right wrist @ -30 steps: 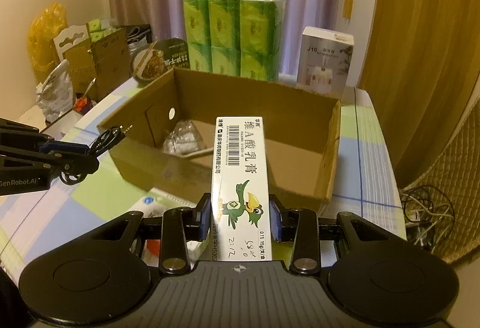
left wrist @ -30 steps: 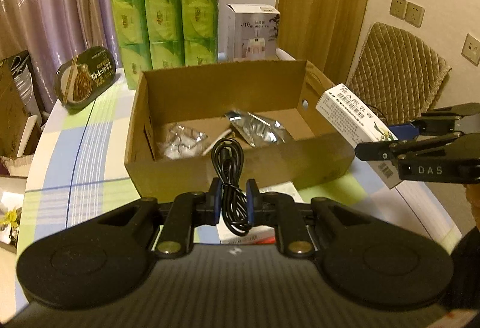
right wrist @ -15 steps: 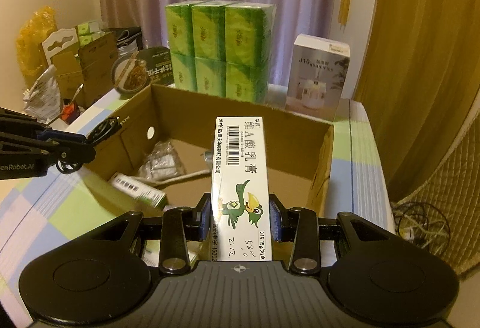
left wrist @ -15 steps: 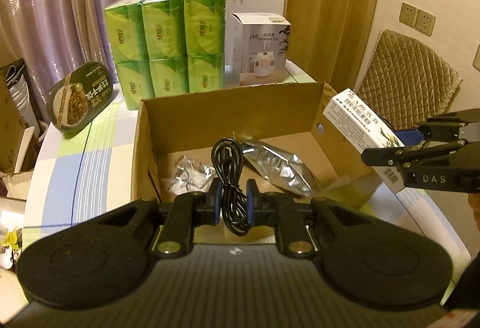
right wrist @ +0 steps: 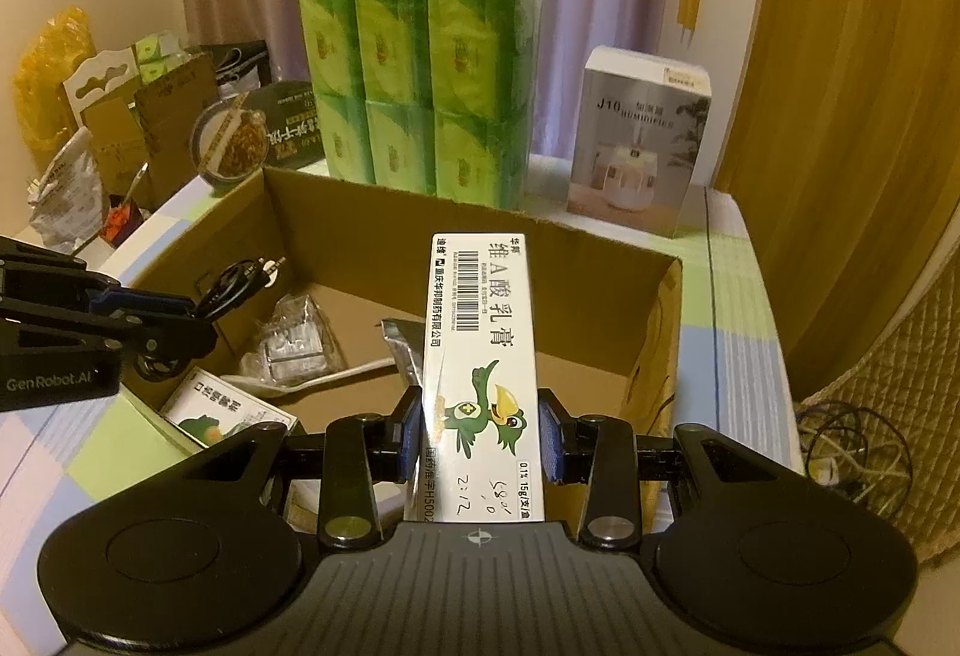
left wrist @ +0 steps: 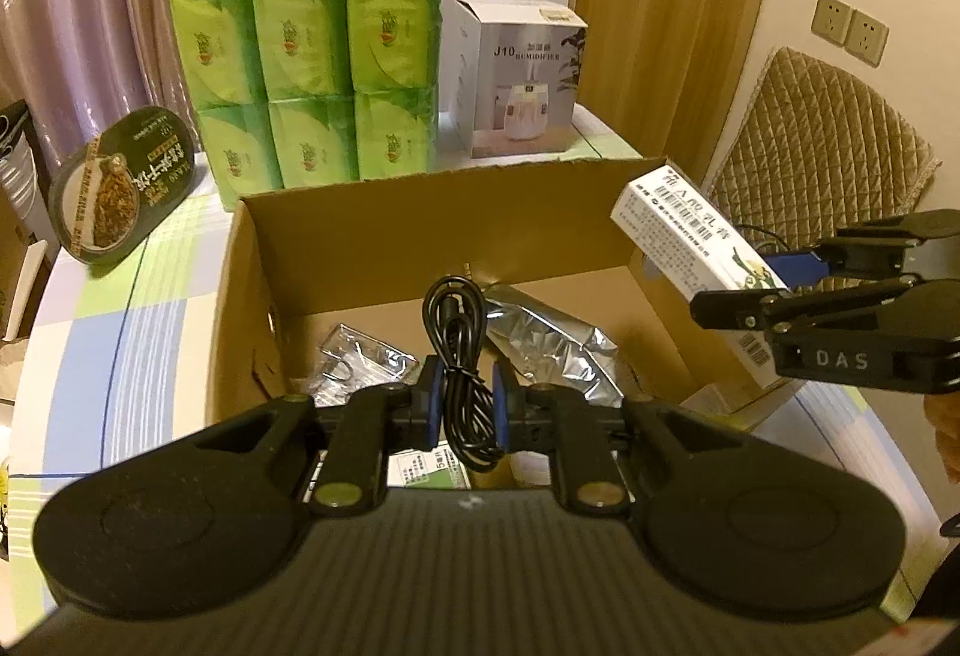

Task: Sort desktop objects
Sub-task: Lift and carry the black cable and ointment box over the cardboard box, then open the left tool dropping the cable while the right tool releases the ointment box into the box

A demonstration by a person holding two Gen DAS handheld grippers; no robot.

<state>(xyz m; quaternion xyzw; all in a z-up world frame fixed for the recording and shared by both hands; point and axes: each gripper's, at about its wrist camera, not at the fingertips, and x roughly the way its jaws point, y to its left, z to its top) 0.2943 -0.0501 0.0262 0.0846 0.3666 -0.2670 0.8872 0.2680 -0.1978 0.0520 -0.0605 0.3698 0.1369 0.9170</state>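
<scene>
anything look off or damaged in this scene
Nothing spilled. The cardboard box has a ragged top edge and a torn spot on its left wall. The noodle bowl leans tilted on its side against the green tissue packs rather than sitting flat.

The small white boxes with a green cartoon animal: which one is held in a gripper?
The long ointment box, clamped upright by the right gripper above the cardboard box. The other small box lies flat below the left gripper, untouched.
</scene>
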